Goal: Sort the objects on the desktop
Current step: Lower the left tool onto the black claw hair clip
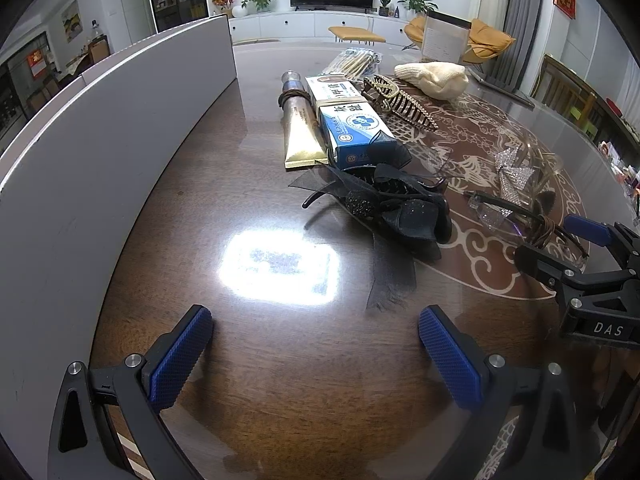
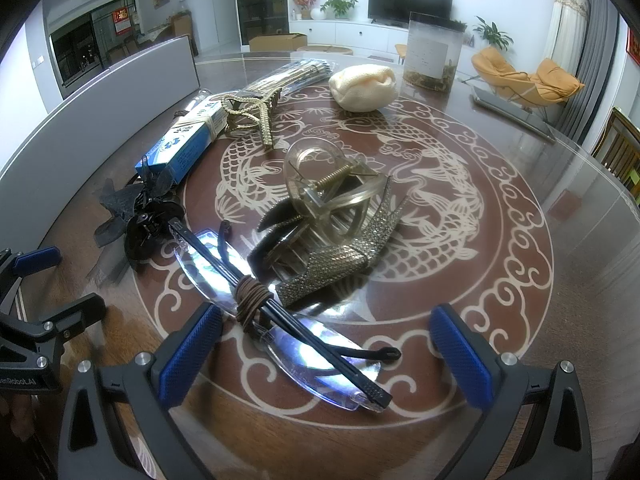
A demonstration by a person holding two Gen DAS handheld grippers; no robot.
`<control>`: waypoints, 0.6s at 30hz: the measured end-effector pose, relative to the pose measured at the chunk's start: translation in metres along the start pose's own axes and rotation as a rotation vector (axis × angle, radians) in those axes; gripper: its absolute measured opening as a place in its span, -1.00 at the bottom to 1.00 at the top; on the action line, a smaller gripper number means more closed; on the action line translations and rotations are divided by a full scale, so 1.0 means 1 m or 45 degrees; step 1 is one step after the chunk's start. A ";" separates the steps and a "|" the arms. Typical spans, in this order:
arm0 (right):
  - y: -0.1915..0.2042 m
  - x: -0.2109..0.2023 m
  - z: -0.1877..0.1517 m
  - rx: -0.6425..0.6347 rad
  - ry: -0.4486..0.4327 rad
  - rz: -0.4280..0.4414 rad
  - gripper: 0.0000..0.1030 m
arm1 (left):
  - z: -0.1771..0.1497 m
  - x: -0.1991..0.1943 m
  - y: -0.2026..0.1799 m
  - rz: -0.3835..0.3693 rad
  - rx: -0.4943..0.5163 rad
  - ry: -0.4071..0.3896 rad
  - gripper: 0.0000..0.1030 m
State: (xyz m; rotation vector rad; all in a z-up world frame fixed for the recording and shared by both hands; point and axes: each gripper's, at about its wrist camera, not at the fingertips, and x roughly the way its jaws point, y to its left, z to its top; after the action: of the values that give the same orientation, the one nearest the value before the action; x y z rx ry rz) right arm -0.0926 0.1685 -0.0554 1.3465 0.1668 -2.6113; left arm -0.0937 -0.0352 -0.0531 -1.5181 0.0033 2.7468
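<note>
My left gripper (image 1: 316, 356) is open and empty above bare dark table, short of a black bow hair clip (image 1: 384, 204). Beyond it lie a blue and white box (image 1: 352, 120) and a gold tube (image 1: 300, 128) with a brown hair tie around it. My right gripper (image 2: 324, 356) is open, its fingers either side of folded glasses (image 2: 280, 320) wrapped with a brown hair tie (image 2: 252, 300). Behind the glasses lies a rhinestone bow claw clip (image 2: 340, 240). The right gripper also shows in the left wrist view (image 1: 560, 248).
A gold claw clip (image 2: 252, 120), a cream knit hat (image 2: 364, 88), a pack of chopsticks (image 2: 288, 74) and a clear container (image 2: 432, 54) sit farther back on the round table (image 2: 580, 240). A grey box wall (image 1: 100, 160) stands along the left.
</note>
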 end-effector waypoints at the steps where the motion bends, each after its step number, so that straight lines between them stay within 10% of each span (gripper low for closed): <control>1: 0.000 0.000 0.000 0.000 0.000 0.000 1.00 | 0.001 0.000 0.001 -0.001 -0.001 0.006 1.00; 10: 0.000 0.000 0.000 0.000 0.000 0.000 1.00 | 0.003 0.002 0.025 0.083 -0.137 0.023 1.00; 18: 0.000 0.000 0.000 0.000 0.000 0.001 1.00 | 0.019 0.013 0.004 -0.002 0.001 0.022 1.00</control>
State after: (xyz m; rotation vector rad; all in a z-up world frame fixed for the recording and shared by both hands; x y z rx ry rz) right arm -0.0924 0.1684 -0.0551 1.3463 0.1664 -2.6107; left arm -0.1171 -0.0393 -0.0542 -1.5407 0.0031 2.7320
